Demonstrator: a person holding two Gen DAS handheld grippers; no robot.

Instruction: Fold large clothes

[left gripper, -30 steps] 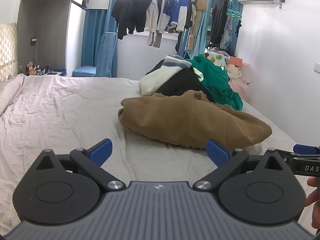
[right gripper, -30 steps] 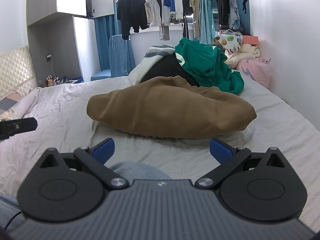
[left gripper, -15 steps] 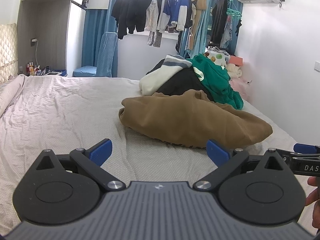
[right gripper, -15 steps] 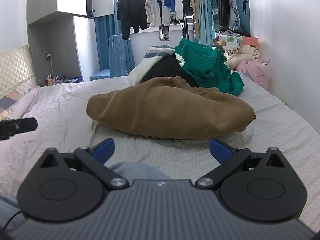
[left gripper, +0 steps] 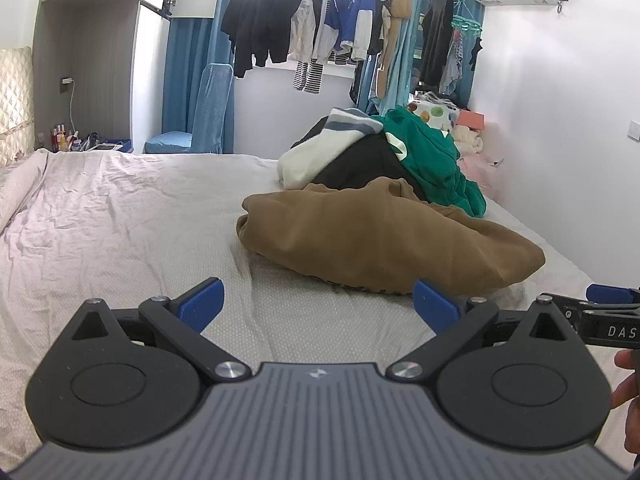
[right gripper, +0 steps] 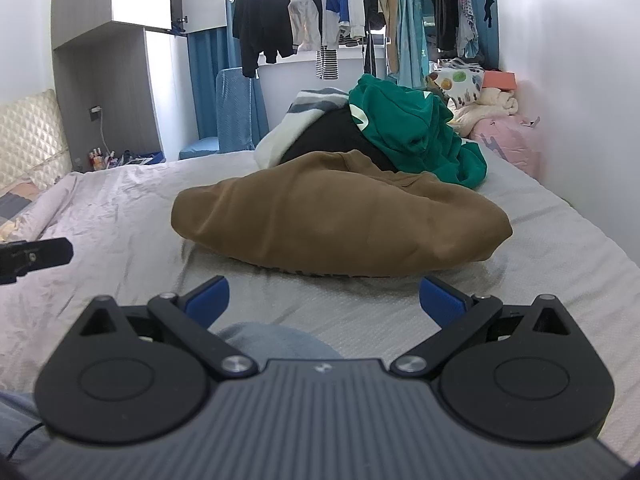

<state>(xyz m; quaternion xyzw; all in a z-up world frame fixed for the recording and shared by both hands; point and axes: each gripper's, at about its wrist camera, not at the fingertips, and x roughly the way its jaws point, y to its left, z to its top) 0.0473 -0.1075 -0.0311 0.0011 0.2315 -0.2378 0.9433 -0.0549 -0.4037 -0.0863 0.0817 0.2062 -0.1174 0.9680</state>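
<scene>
Nothing has shifted noticeably since a second ago: the brown garment lies in a crumpled heap mid-bed, touching the clothes pile behind it. Both the left gripper and right gripper hover short of it, spread and empty. Folding hasn't begun. Sleeves, collar and hem are buried in folds.

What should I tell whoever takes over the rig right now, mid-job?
Left gripper: open, empty, above the bed sheet, short of the clothes.
Right gripper: open, empty, also short of them.
Brown garment: bunched in a heap on the bed, nearest of the pile, untouched.
Green garment and a black and white one are piled behind it.
Done: nothing folded.
Left: probably pull the brown one out, spread it flat, fold, then the rest.
</scene>
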